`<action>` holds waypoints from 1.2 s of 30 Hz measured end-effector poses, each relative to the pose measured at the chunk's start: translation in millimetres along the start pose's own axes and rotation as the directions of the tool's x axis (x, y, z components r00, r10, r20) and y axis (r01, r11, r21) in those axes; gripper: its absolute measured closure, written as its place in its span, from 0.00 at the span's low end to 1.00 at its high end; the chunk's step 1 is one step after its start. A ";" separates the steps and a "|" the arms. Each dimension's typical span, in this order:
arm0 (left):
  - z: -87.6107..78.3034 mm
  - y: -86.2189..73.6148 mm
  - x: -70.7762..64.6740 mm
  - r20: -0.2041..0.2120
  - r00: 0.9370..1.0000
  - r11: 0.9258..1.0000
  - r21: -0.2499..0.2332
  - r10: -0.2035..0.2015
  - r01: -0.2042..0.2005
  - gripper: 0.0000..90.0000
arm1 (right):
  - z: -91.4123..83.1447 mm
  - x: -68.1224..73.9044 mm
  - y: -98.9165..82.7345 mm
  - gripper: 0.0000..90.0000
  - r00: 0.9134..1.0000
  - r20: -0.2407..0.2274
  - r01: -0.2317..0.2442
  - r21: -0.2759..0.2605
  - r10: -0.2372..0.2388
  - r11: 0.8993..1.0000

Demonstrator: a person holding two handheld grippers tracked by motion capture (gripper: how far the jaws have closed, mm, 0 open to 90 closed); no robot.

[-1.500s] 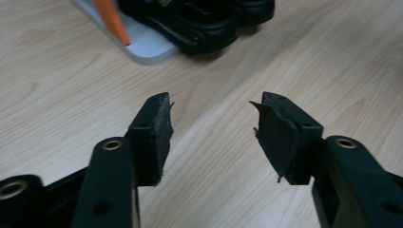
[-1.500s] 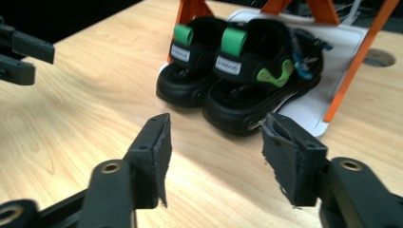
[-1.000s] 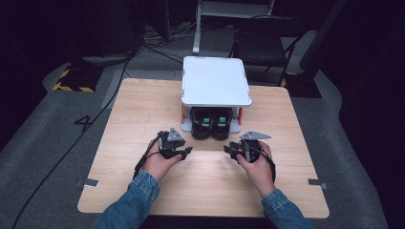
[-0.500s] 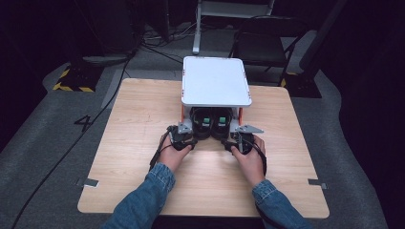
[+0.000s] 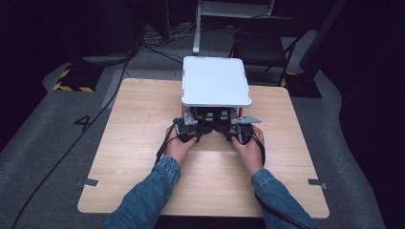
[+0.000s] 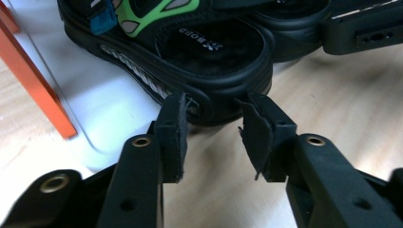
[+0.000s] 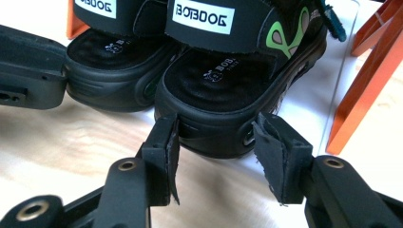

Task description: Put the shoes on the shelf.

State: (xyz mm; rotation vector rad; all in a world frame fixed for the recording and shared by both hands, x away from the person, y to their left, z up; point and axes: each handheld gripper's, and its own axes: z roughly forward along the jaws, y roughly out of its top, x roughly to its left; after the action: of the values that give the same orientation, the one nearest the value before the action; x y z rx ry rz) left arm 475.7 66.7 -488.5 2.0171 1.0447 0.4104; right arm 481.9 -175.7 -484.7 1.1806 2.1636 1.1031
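A person in denim sleeves reaches both hand-held grippers toward a pair of black sandals tucked under a white-topped rack (image 5: 216,81) with orange legs, standing at the middle of the far edge of the wooden table (image 5: 133,143). The left gripper (image 5: 195,128) meets the heel of the left sandal (image 6: 190,52), a black shoe with green and blue strap trim; in the left gripper view its jaws stand apart, tips at the heel's rim on either side, and whether the pads press on the rubber cannot be told. The right gripper (image 5: 231,129) lines up on the heel of the right sandal (image 7: 223,90), marked BOBDOG on its strap; its jaws have just been closing and still stand apart, the heel between their tips, the pads not visibly pressing. Both sandals rest on the rack's white base sheet (image 6: 104,109), heels toward the person, side by side and touching.
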 end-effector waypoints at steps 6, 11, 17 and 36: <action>13.3 15.2 16.3 -0.008 1.000 0.999 -0.043 -0.014 0.013 0.62 | 12.7 -13.6 9.0 0.57 1.000 -0.016 -0.011 -0.012 0.011 1.000; 20.8 23.6 22.2 -0.027 1.000 0.999 -0.051 0.009 -0.010 0.62 | 23.5 -19.1 15.7 0.56 1.000 -0.007 -0.002 -0.021 0.002 1.000; 19.9 19.2 19.7 -0.056 0.998 0.995 -0.099 0.002 -0.008 0.57 | 24.9 -20.3 18.3 0.55 1.000 0.007 0.006 -0.030 -0.005 1.000; -103.0 6.2 -24.1 0.050 0.995 0.986 -0.145 0.088 -0.080 0.35 | -97.6 -7.0 12.0 0.36 0.995 -0.097 -0.051 -0.128 0.038 0.991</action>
State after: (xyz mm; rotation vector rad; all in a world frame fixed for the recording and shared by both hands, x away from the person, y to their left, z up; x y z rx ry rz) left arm 403.2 98.2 -418.0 1.9377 0.8728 0.4573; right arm 425.0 -220.3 -417.7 1.1444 2.1076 1.3229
